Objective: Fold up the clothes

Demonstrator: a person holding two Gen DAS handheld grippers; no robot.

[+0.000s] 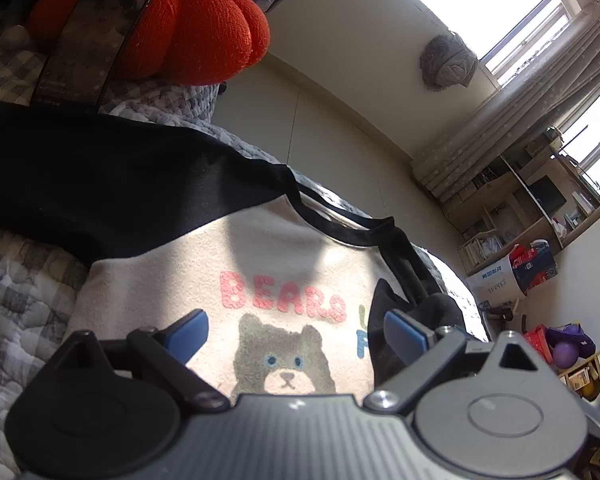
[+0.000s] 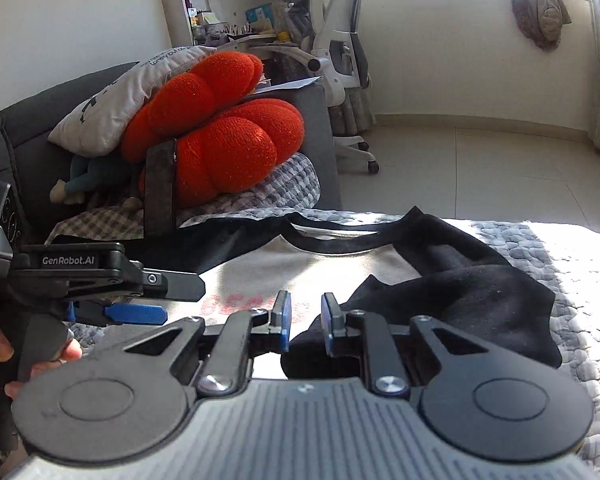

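A cream sweatshirt (image 1: 268, 248) with black sleeves, a black neckline, pink "BEARS" lettering and a bear face lies flat, front up, on a grey quilted bed. My left gripper (image 1: 296, 332) is open and hovers just above the bear print, empty. In the right wrist view the sweatshirt (image 2: 340, 264) lies ahead, with its right black sleeve (image 2: 452, 284) folded in over the chest. My right gripper (image 2: 306, 320) is open, its blue pads a small gap apart, above the sleeve's cuff. The left gripper (image 2: 148, 300) shows at the left of that view, held by a hand.
Red knitted cushions (image 2: 228, 136) and a grey pillow (image 2: 112, 100) are piled at the bed's head, with a dark flat object (image 2: 160, 184) leaning on them. A grey quilt (image 2: 560, 264) covers the bed. A white office chair (image 2: 340, 40) and shelves stand beyond.
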